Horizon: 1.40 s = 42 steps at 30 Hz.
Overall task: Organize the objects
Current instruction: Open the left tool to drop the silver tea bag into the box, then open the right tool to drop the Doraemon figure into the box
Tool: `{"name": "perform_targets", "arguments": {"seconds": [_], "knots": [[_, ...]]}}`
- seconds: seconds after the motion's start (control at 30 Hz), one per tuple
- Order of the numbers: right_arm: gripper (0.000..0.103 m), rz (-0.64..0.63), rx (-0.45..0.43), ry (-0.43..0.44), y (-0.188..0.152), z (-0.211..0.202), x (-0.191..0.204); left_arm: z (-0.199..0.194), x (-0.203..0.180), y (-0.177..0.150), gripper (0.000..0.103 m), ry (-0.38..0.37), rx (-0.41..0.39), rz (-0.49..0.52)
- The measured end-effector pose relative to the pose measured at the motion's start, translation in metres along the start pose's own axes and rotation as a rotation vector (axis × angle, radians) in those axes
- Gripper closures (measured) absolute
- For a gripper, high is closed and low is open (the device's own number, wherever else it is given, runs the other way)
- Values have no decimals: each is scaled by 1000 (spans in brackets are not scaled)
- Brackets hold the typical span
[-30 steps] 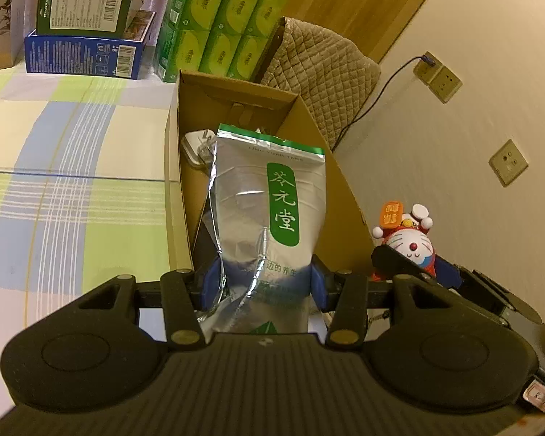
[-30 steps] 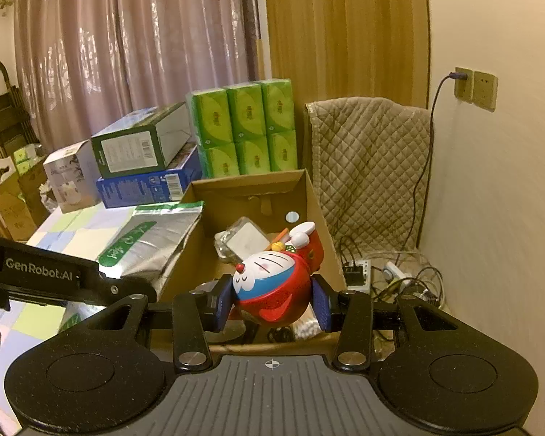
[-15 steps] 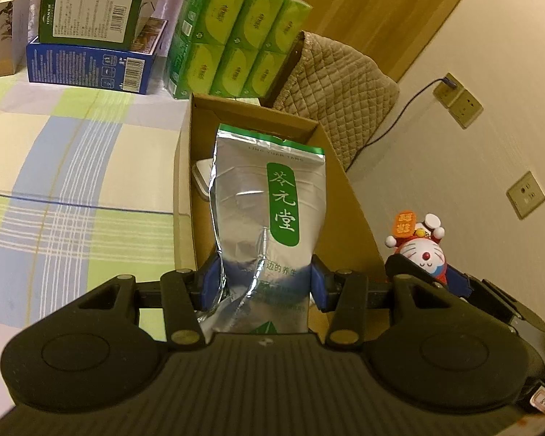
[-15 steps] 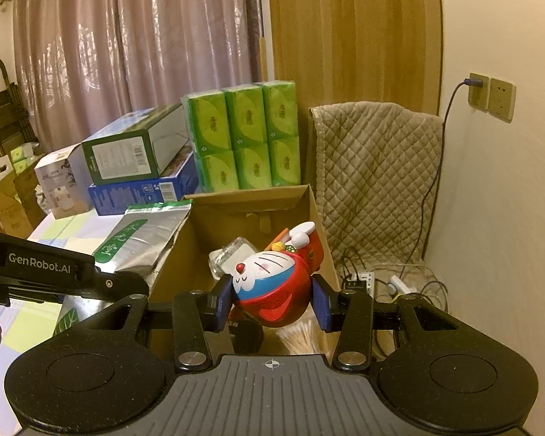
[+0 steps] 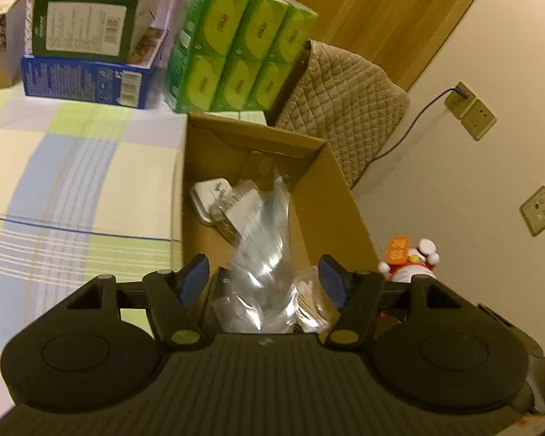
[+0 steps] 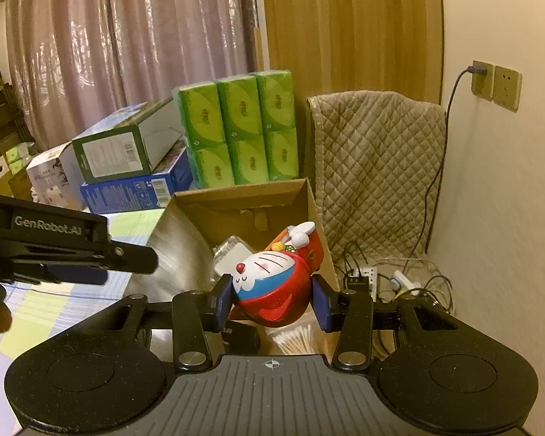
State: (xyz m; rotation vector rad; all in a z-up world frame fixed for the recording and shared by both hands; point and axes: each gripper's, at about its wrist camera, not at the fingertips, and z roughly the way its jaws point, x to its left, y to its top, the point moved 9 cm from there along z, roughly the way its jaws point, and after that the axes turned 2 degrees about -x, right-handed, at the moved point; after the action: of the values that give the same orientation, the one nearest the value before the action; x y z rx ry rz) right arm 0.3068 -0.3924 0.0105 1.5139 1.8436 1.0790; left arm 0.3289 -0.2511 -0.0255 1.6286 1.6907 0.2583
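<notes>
Your left gripper (image 5: 263,281) has its fingers spread wide over the box (image 5: 341,196), and the silver pouch (image 5: 269,254) shows between them as a blur, touching neither pad. It looks to be dropping into the box, though the blur hides where it will settle. In the right wrist view the pouch (image 6: 176,243) leans at the box's left wall.

Your right gripper (image 6: 272,299) is clenched on the toy (image 6: 272,283), held above the box's near right corner.

Already inside the box: a white plug (image 5: 210,198) toward the far left, a clear packet beside it, and cotton swabs (image 6: 296,338) at the near edge.

So by my reading, the pouch is as good as stowed and the toy is what remains. The stacked cartons (image 6: 127,167) and green tissue packs (image 6: 236,130) behind the box sit on the bed; whether they belong to the job I cannot tell.
</notes>
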Motion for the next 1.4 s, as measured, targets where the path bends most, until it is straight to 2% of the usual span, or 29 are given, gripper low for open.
{"name": "perform_targets", "arguments": {"seconds": [0.3,0.7,1.4], "knots": [[61,15,7,4,-10,-5,0,-11,13,-13,42,7,-1,-6],[61,17,-3,12,-8,-18,7,-27,12,-24,41,14,1,26],[61,38,0,26,-7,-20,14,-36,13,-22,37,16,-22,32]]}}
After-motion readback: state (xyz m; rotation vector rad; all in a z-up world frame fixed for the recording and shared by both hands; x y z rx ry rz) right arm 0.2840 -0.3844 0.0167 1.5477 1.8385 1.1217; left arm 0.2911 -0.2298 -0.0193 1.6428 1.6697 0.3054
